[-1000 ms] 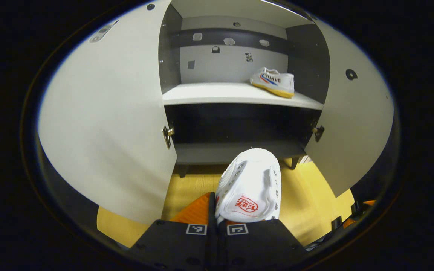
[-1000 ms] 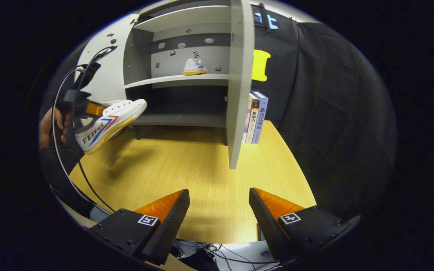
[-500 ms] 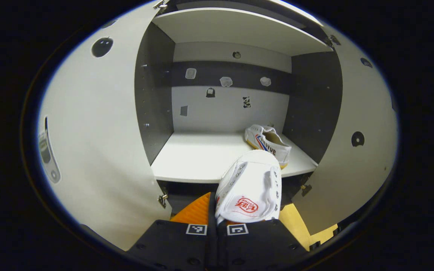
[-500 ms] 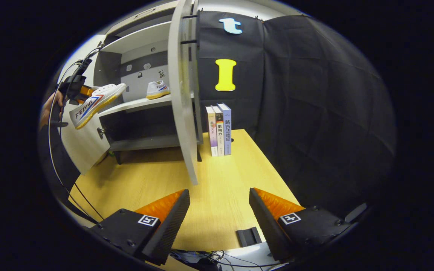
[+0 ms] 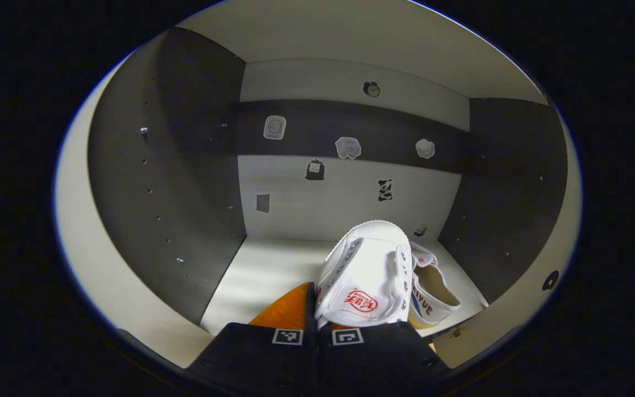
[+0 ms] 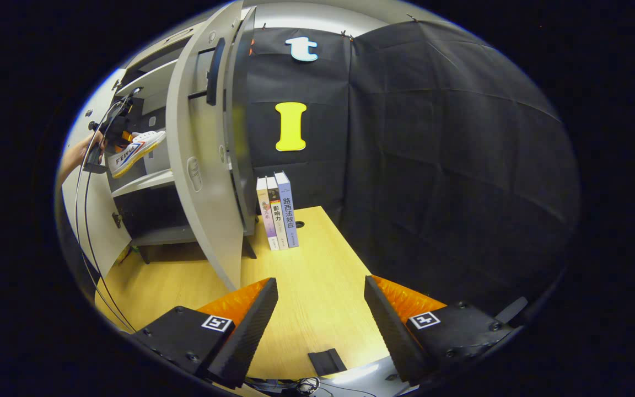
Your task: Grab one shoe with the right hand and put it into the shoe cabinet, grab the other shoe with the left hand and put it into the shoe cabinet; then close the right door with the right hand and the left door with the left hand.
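My left gripper (image 5: 316,317) is shut on the heel of a white canvas shoe (image 5: 366,275), toe pointing into the cabinet's upper compartment above the white shelf (image 5: 265,275). The other white shoe (image 5: 433,289) lies on that shelf just right of the held one, partly hidden by it. In the right gripper view the held shoe (image 6: 133,151) hangs at the cabinet opening with a hand (image 6: 77,157) behind it. The right door (image 6: 199,165) stands open, edge toward me. My right gripper (image 6: 320,300) is open over the wooden table (image 6: 306,286), holding nothing.
Three books (image 6: 277,212) stand upright on the table against the black cloth, right of the cabinet. A small dark block (image 6: 327,361) lies at the table's near edge. Cables (image 6: 89,220) hang from the left gripper. The left door (image 6: 83,220) is open.
My left gripper has carried the shoe upward and forward, from in front of the cabinet into the upper compartment. My right gripper has swung rightward, away from the opening, staying open.
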The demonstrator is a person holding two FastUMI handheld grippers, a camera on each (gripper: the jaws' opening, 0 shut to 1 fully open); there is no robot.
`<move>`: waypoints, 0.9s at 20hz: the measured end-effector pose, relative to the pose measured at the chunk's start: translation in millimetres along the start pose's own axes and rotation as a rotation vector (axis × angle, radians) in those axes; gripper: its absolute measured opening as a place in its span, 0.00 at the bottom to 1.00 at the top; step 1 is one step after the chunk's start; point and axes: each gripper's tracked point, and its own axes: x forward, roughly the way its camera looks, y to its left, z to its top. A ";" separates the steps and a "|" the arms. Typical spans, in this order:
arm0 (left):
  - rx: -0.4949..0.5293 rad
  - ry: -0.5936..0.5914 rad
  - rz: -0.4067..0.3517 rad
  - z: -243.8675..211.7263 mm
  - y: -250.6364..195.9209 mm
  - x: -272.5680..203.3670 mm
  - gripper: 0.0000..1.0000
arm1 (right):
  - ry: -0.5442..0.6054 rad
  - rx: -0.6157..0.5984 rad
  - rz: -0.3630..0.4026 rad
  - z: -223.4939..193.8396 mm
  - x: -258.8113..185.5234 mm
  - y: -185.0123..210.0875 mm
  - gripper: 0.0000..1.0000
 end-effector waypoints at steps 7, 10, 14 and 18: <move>-0.036 0.142 0.096 54.4 -34.6 90.8 0.05 | -0.074 0.005 -0.029 42.1 5.8 -17.8 1.00; -0.019 0.203 0.137 65.2 -33.6 141.6 0.05 | -0.105 0.006 -0.018 58.0 6.7 -15.2 1.00; 0.010 0.259 0.159 44.2 -35.3 154.2 0.05 | -0.133 0.014 0.005 70.2 3.5 -9.4 1.00; 0.049 0.294 0.158 39.0 -40.1 155.4 0.07 | -0.151 0.030 0.027 80.1 1.9 -5.5 1.00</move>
